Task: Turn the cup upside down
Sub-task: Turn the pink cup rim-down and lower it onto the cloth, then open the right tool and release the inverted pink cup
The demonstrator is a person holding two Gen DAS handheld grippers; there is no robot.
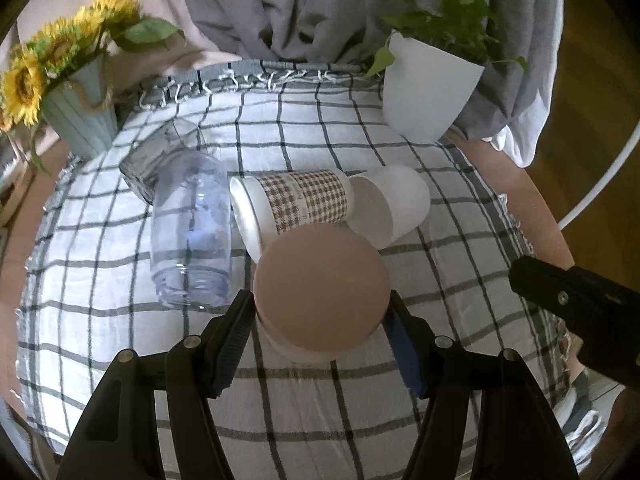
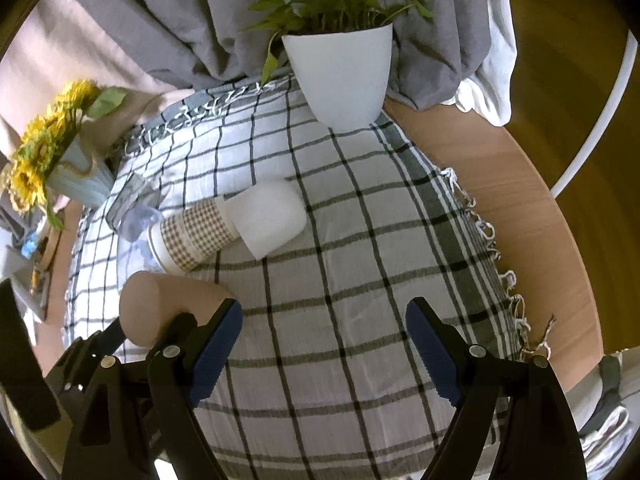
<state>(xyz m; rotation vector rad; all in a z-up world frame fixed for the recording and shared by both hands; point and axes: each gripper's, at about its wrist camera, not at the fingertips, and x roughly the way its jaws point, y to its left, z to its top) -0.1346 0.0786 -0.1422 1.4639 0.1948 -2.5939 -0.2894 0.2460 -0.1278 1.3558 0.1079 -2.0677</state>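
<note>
My left gripper (image 1: 320,320) is shut on a tan cup (image 1: 322,286), its flat base turned toward the camera, above the checked cloth. The same tan cup (image 2: 160,304) shows at the left of the right wrist view, held off the cloth with the left gripper's fingers behind it. My right gripper (image 2: 324,320) is open and empty over the cloth. Its arm (image 1: 580,304) shows at the right of the left wrist view.
On the checked cloth (image 1: 440,264) lie a houndstooth paper cup (image 1: 296,204), a white cup (image 1: 390,204), a clear plastic cup (image 1: 192,232) and a grey glass (image 1: 156,156), all on their sides. A white plant pot (image 1: 428,88) and a sunflower vase (image 1: 76,116) stand at the back.
</note>
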